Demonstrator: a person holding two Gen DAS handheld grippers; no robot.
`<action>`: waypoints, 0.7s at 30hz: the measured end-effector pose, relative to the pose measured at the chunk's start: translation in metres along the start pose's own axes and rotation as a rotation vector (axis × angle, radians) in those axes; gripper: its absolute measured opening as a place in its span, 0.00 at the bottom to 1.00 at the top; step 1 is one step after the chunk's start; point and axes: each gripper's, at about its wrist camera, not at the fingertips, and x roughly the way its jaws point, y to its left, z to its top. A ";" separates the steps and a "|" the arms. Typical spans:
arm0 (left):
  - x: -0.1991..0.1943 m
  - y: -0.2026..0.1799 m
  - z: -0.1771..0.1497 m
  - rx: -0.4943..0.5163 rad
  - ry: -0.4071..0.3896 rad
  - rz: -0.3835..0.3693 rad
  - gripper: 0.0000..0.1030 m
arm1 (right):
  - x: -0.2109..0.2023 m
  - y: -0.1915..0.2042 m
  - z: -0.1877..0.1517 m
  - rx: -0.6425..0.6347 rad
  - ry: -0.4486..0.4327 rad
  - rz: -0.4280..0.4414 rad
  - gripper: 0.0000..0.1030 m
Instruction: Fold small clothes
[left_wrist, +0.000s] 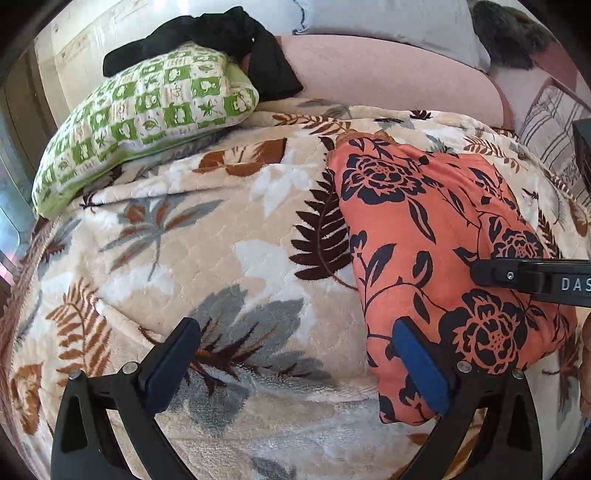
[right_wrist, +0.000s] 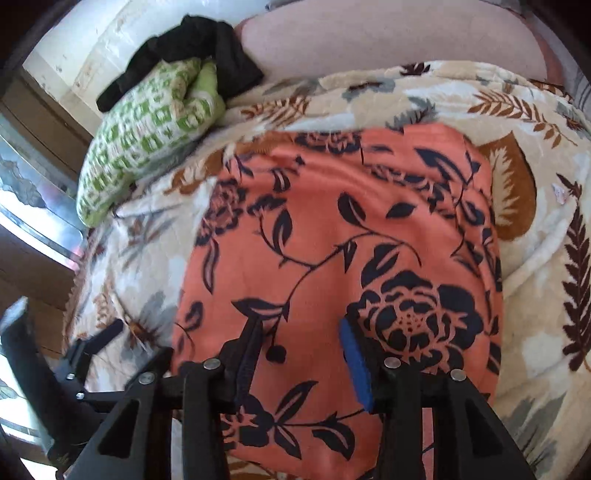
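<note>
A folded orange garment (left_wrist: 436, 258) printed with dark navy flowers lies flat on a fleece blanket (left_wrist: 207, 236) patterned with leaves and ferns. In the left wrist view it fills the 3 o'clock half of the frame. The left gripper (left_wrist: 295, 369) has its jaws spread wide with nothing between them; one blue pad hangs over the garment's near edge, the other over bare blanket. In the right wrist view the garment (right_wrist: 332, 240) sits at centre, and the right gripper (right_wrist: 301, 363) hovers over it, jaws partly apart and clamping nothing. At 10 o'clock a green-and-white checked pillow (right_wrist: 147, 147) rests on the blanket with a black cloth (right_wrist: 192, 44) draped over its far end. A pale pink cushion (right_wrist: 388, 40) lies at 12 o'clock.
</note>
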 end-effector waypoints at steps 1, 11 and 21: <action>0.002 0.000 -0.001 0.006 0.010 0.009 1.00 | 0.005 0.001 -0.003 -0.017 -0.011 -0.010 0.46; -0.020 0.008 0.009 -0.102 -0.066 -0.110 1.00 | -0.027 -0.012 0.025 0.023 -0.135 -0.094 0.46; 0.029 -0.023 -0.003 -0.023 0.152 -0.246 1.00 | -0.013 -0.085 0.045 0.240 -0.056 -0.168 0.45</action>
